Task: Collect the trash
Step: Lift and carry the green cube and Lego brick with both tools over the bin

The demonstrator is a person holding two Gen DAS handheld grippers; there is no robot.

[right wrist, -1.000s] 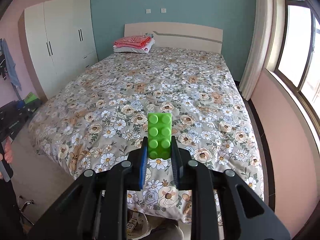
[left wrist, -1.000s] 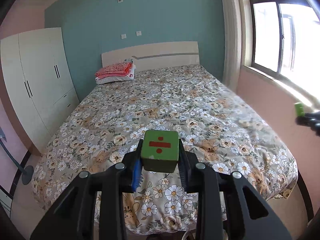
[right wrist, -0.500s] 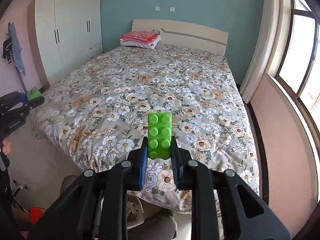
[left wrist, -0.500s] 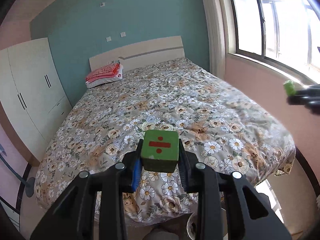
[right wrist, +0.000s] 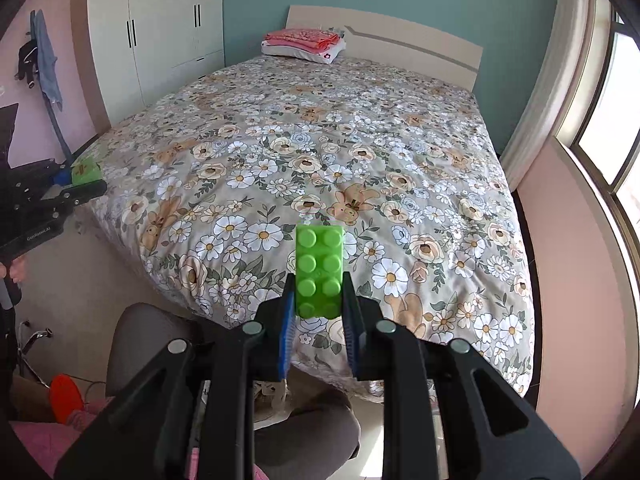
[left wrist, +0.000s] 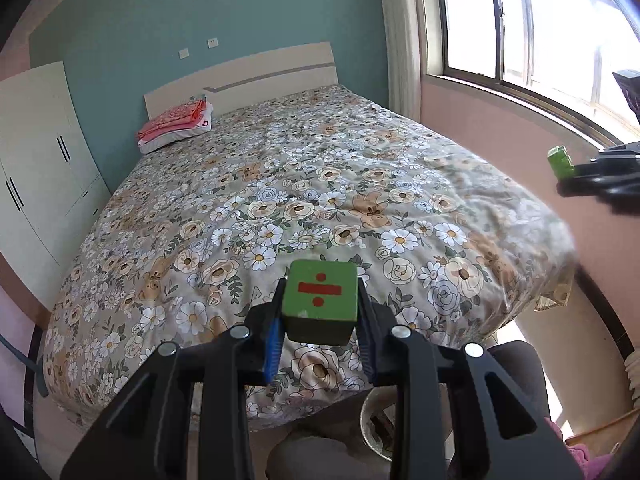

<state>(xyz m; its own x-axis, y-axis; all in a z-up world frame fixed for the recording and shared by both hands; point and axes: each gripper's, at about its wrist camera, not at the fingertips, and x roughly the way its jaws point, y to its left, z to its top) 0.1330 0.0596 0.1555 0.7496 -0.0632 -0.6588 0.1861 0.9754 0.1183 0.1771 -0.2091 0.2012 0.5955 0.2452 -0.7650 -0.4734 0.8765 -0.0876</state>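
Between the left gripper's (left wrist: pixel 320 312) blue-lined pads sits a green cube (left wrist: pixel 320 300), clamped on both flanks, its upper face bearing a red division sign; one lower corner shows a small pale chip. The cube's underside and rear are hidden by the jaws. The right gripper (right wrist: pixel 319 304) pinches a bright green studded brick (right wrist: pixel 319 272) the same way, eight studs visible, its lower end buried between the pads (the bottom edge cannot be made out). Each tool also appears at the margin of the other's view, blurred and cut off by the frame.

Both held pieces hang beyond the foot of the bed (right wrist: pixel 340 152), over the floor gap in front of it. Below, a pale round bin (left wrist: pixel 376 428) is only partly visible behind the left gripper's arms; its contents are dark and unreadable. A person's grey-clad knee (right wrist: pixel 304 432) fills the low centre of the right wrist view, and fingers (right wrist: pixel 16 270) show at the left edge.

The flowered quilt lies flat and unobstructed up to a folded red-and-white stack (right wrist: pixel 304 42) by the headboard (right wrist: pixel 400 36). A white wardrobe (right wrist: pixel 160 36) stands just beside the bed's one side; a narrow floor strip runs beneath the window (left wrist: pixel 520 32) on the other. A red object (right wrist: pixel 66 398) on the floor at lower left is too cropped to identify.
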